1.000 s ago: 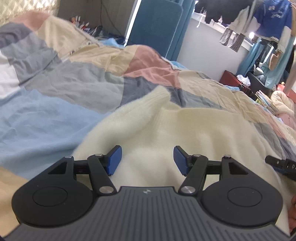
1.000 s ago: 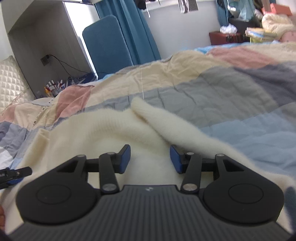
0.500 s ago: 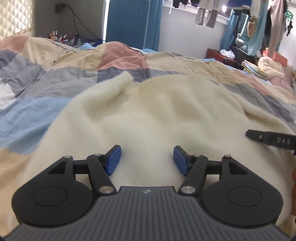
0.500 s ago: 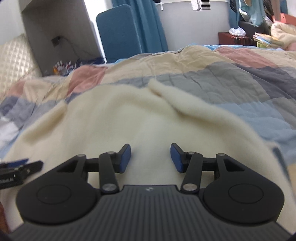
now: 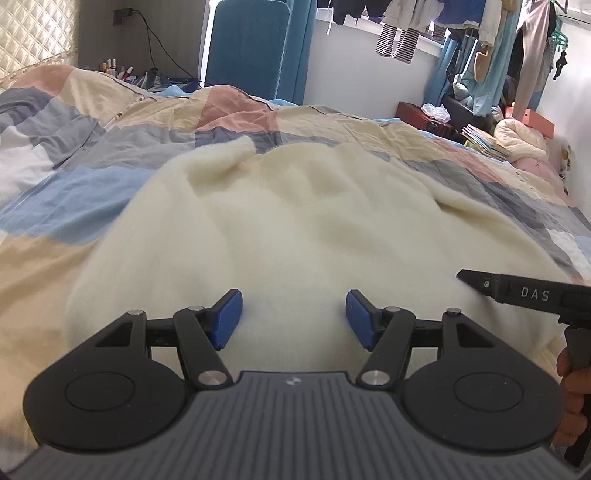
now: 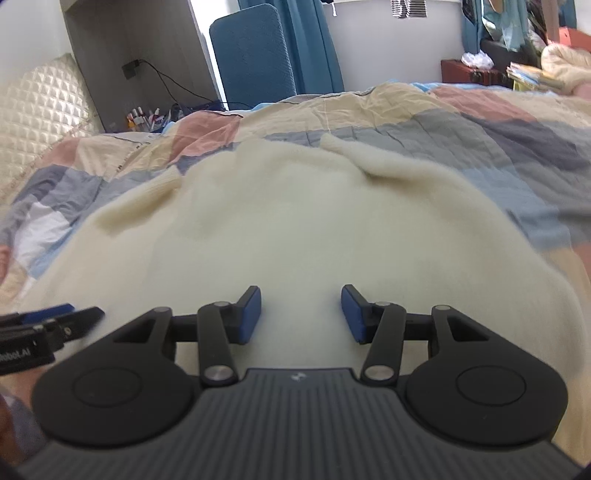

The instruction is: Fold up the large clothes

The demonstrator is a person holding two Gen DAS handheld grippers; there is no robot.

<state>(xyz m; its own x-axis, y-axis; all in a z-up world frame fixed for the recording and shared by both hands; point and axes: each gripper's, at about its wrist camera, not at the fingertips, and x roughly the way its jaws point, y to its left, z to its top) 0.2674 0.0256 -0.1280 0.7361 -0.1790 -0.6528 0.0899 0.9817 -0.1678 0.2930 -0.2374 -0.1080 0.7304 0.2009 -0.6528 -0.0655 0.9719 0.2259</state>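
Observation:
A large cream fleece sweater [image 5: 295, 221] lies spread on a patchwork quilt [image 5: 74, 192] that covers a bed. One sleeve end [image 5: 240, 147] points away at its far left. My left gripper [image 5: 293, 319] hovers over the sweater's near part, blue pads apart, with only flat fabric showing between them. In the right wrist view the sweater [image 6: 295, 221] again fills the middle, and a ribbed cuff [image 6: 166, 184] lies at the left. My right gripper [image 6: 301, 314] is open above it and pinches nothing. Each gripper shows at the edge of the other's view.
A blue padded panel [image 5: 247, 44] and curtains stand beyond the bed. Laundry [image 5: 406, 37] hangs at the window. A quilted headboard [image 5: 33, 33] is at far left, with small bottles [image 5: 118, 70] beside it. Books [image 5: 484, 140] and bedding pile up at the right. A hand [image 5: 572, 380] holds the right gripper.
Both views have swung and pulled back, so the sweater now fills the middle of each. The other gripper's finger has come further into each frame. The jaws stayed as wide as before.

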